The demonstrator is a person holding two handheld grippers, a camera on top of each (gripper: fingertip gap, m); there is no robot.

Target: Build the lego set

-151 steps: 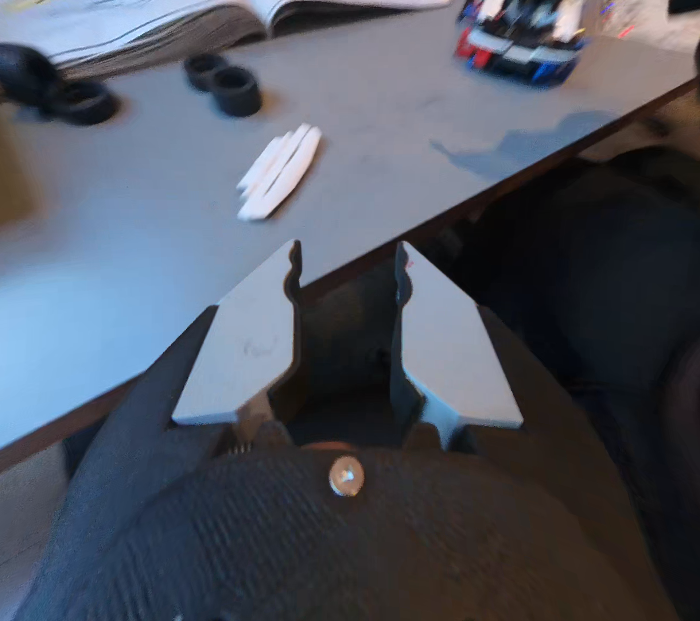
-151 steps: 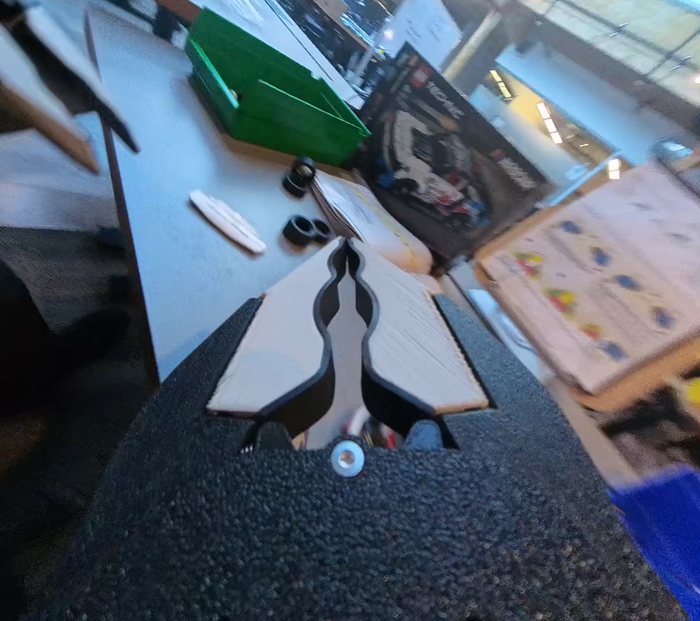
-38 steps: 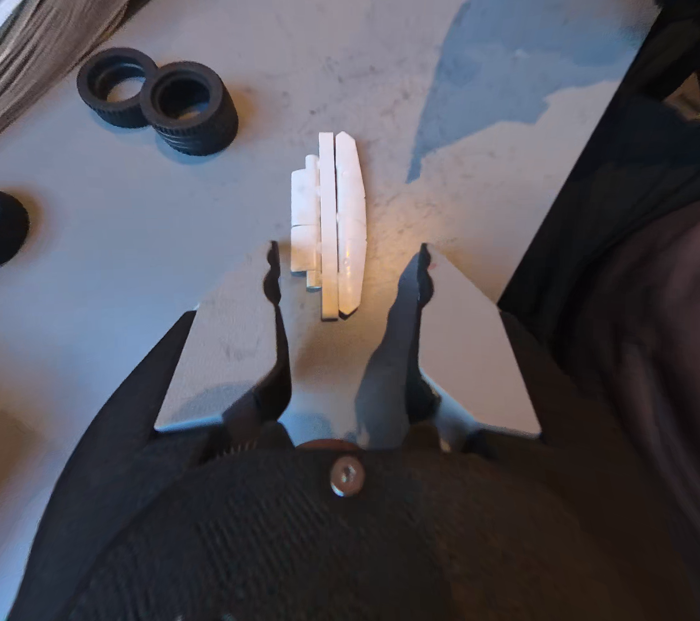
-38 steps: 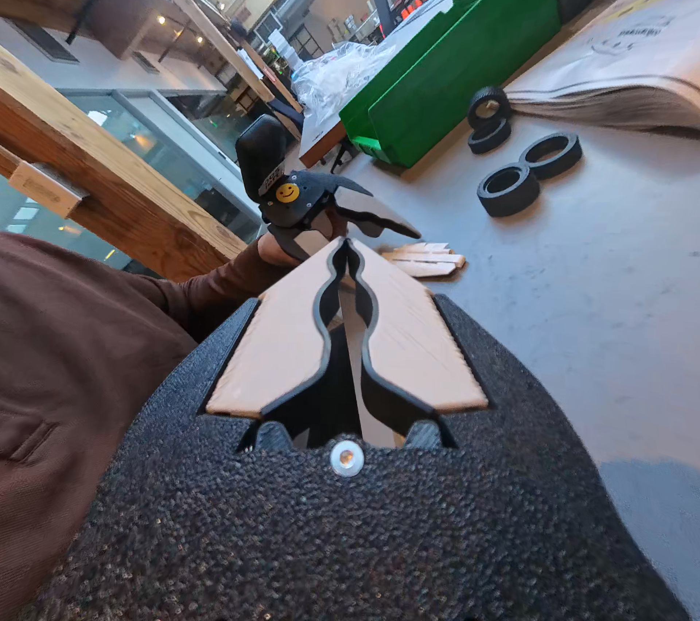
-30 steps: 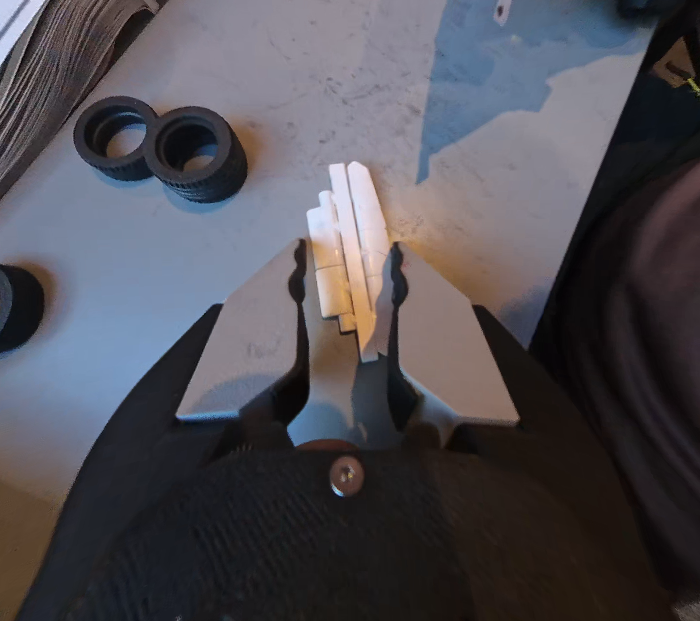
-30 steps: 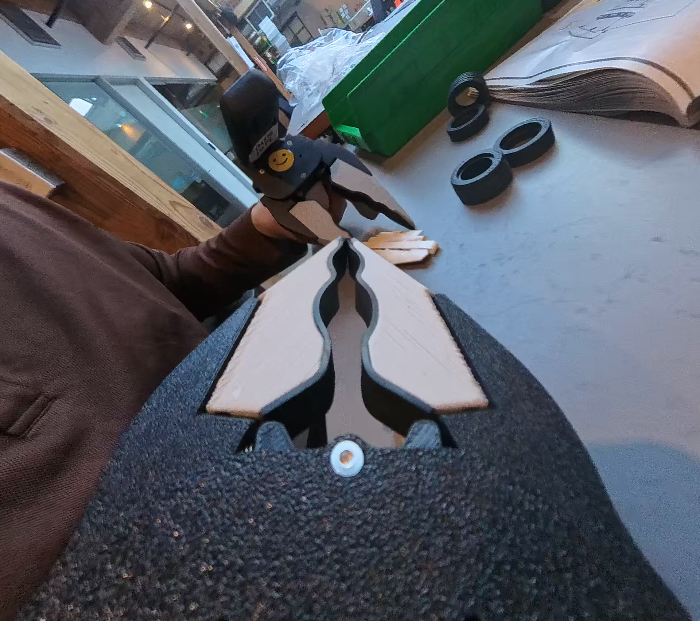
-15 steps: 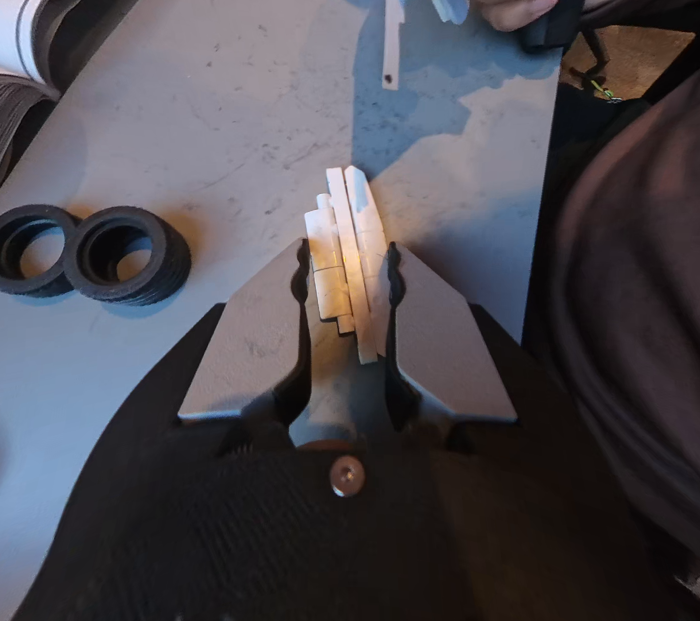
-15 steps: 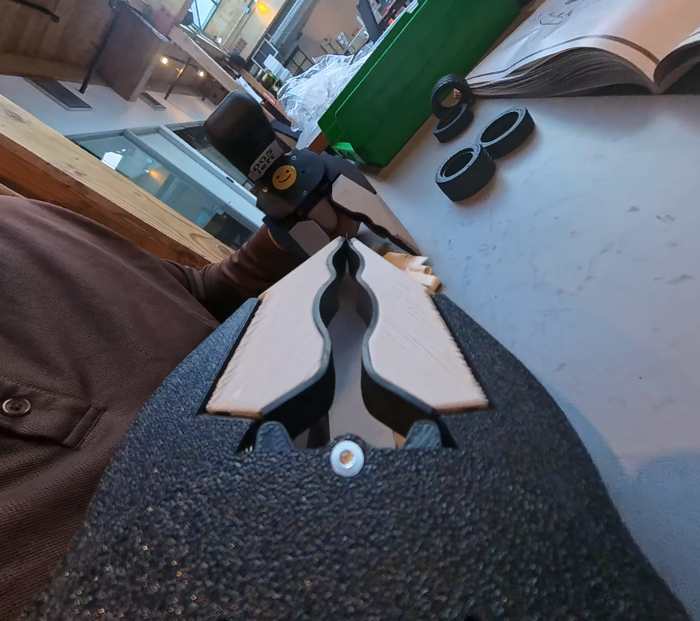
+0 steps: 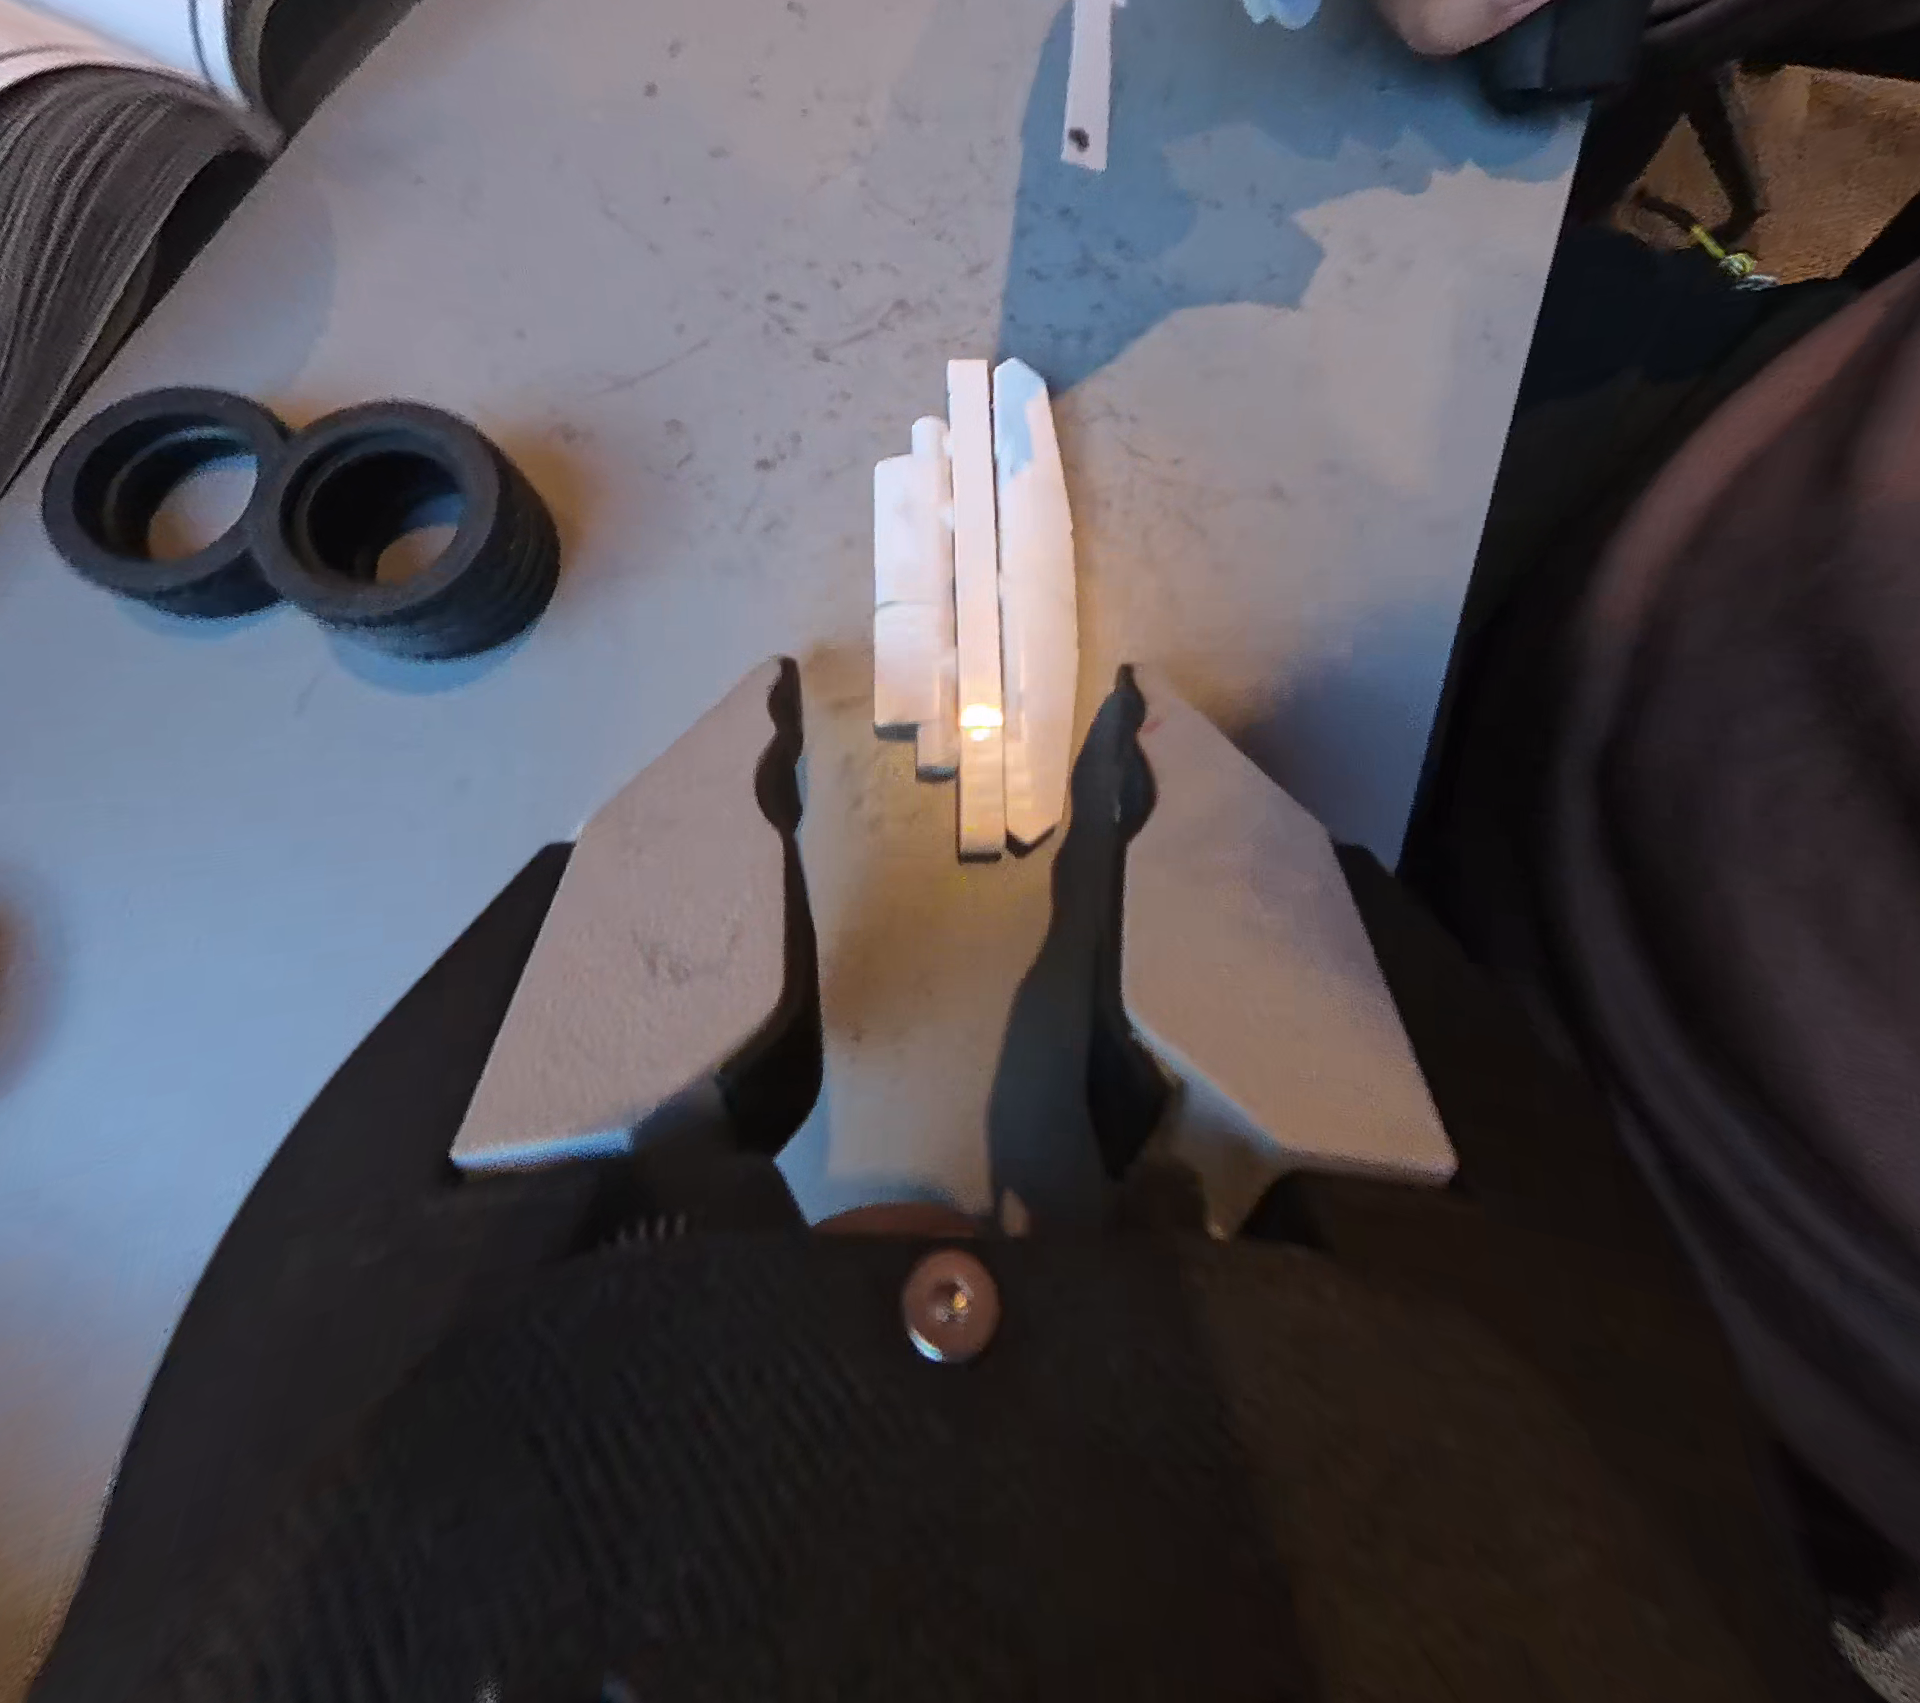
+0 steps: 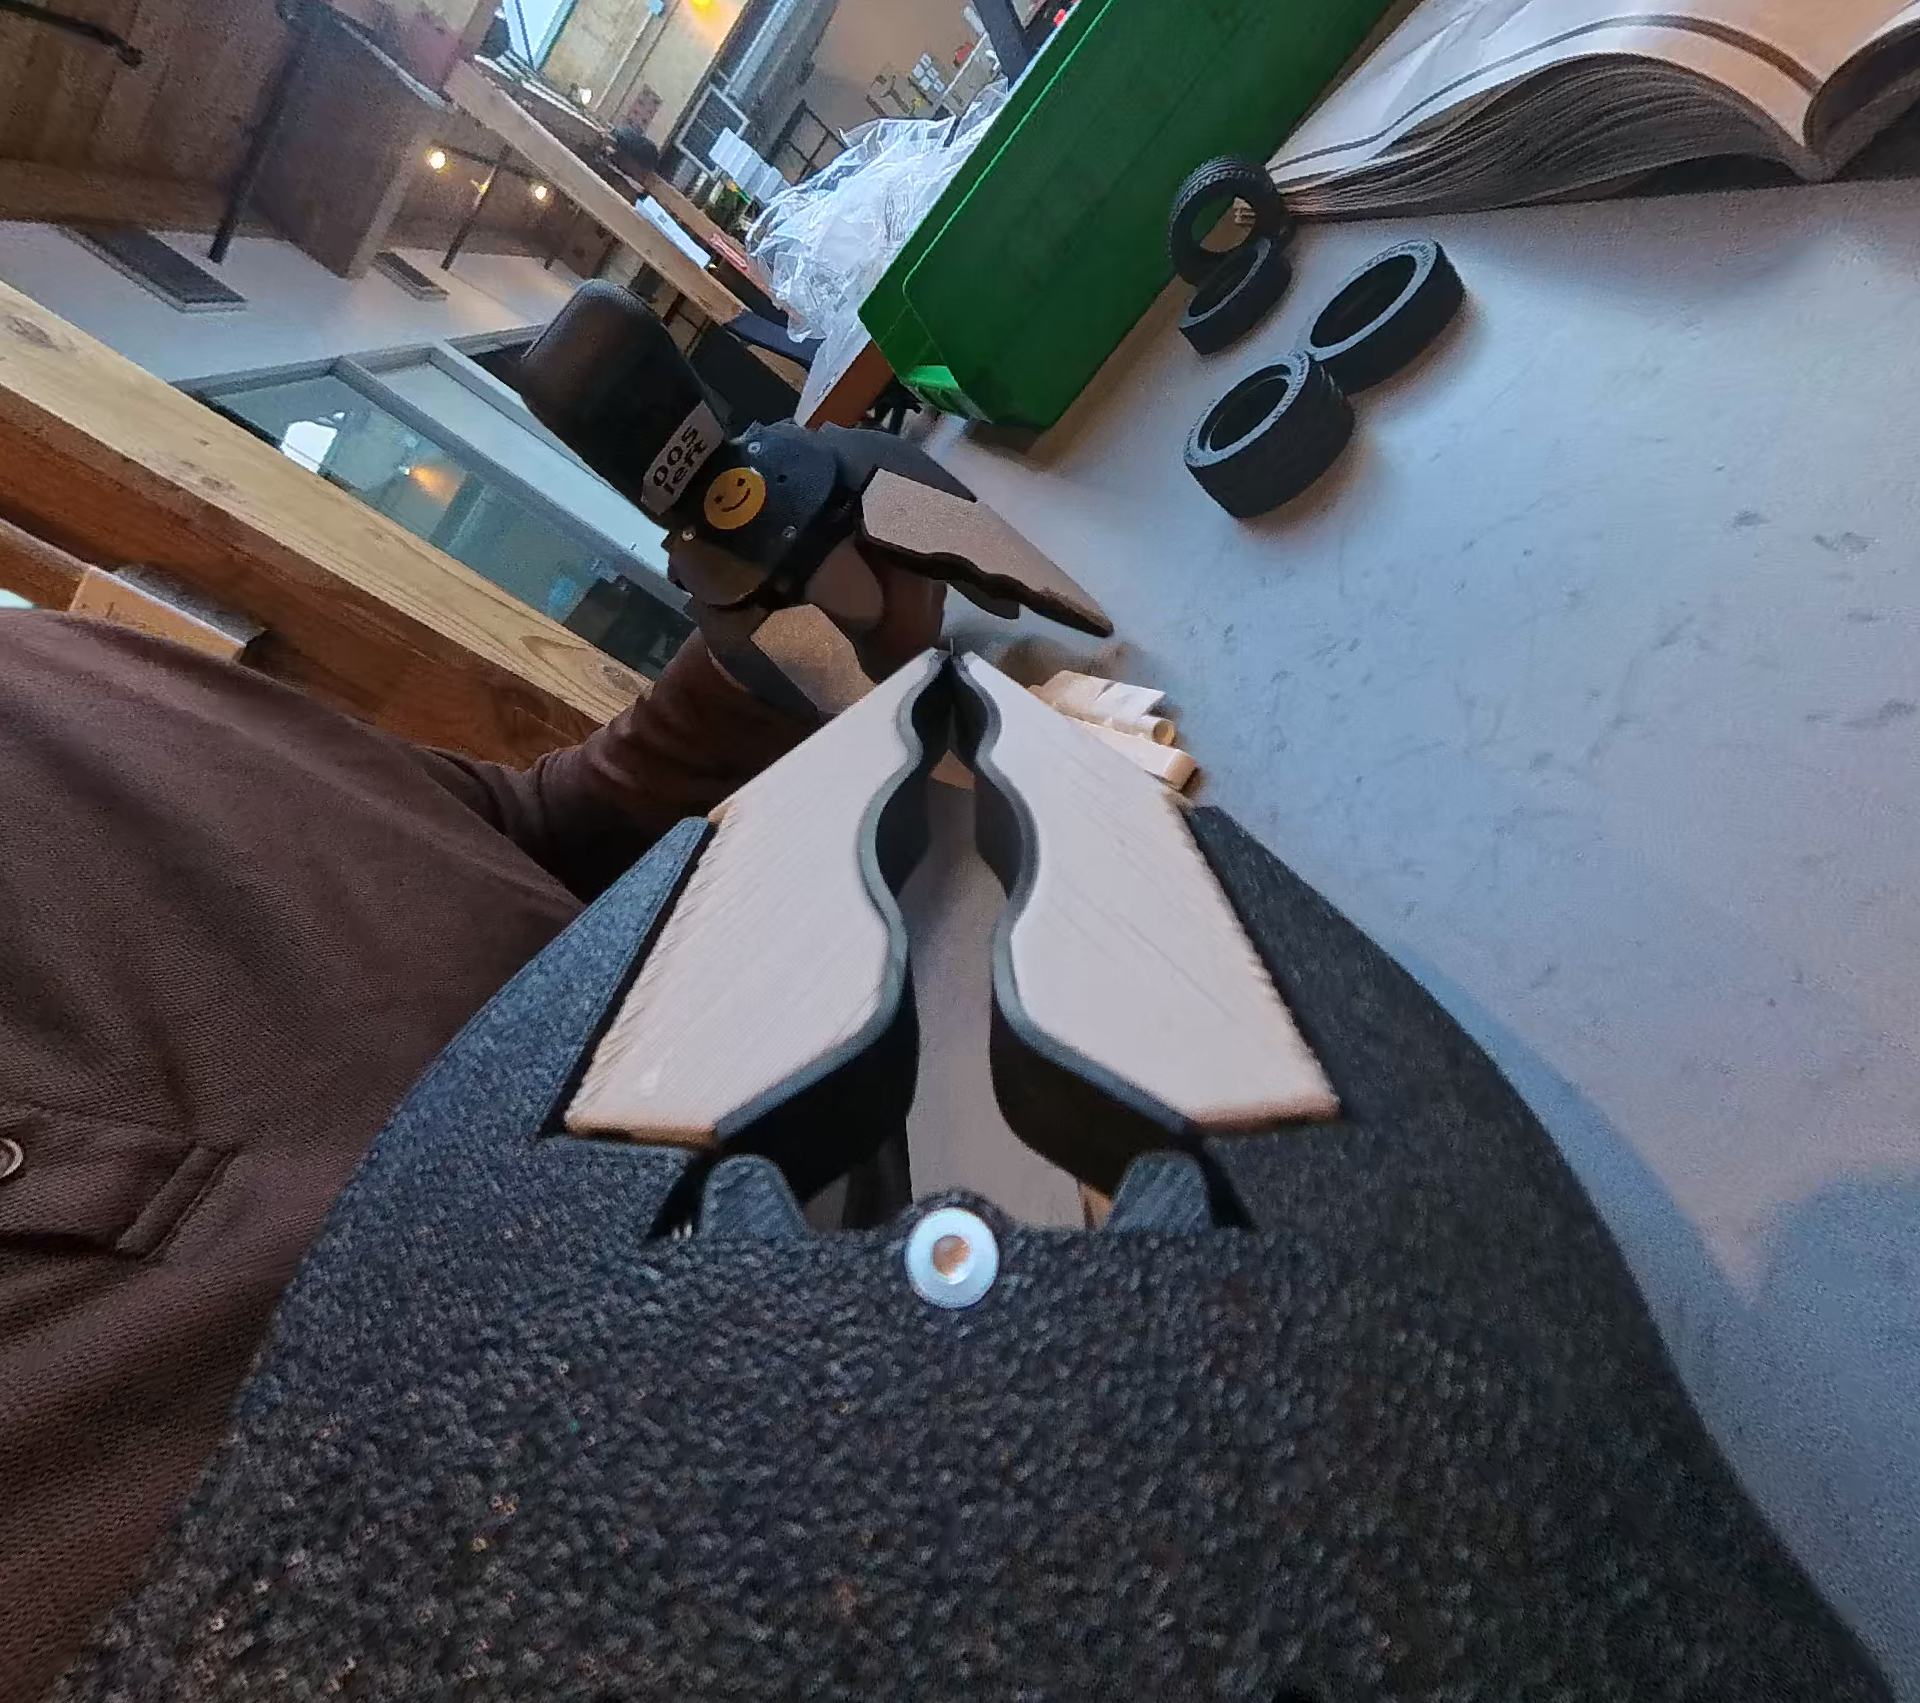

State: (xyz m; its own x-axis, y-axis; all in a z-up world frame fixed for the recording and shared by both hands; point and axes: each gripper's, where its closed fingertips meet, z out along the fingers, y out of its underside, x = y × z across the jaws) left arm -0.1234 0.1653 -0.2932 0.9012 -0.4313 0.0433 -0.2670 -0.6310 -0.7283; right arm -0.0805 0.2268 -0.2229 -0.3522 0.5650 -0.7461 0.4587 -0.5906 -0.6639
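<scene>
Grey table (image 9: pixel 644 219): left gripper (image 9: pixel 951 697) jaws reopened, released white piece (image 9: pixel 977 604); right gripper (image 10: pixel 948 666) jaws together.

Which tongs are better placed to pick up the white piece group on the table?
Left. The left tongs are open, straddling the white piece group. The right tongs are shut on a thin white strip.

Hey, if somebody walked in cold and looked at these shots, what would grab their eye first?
Probably the white lego piece, lying lit on the grey table just ahead of the open left gripper. Next, two black tyres side by side to its left, and the green bin at the table's far end.
</scene>
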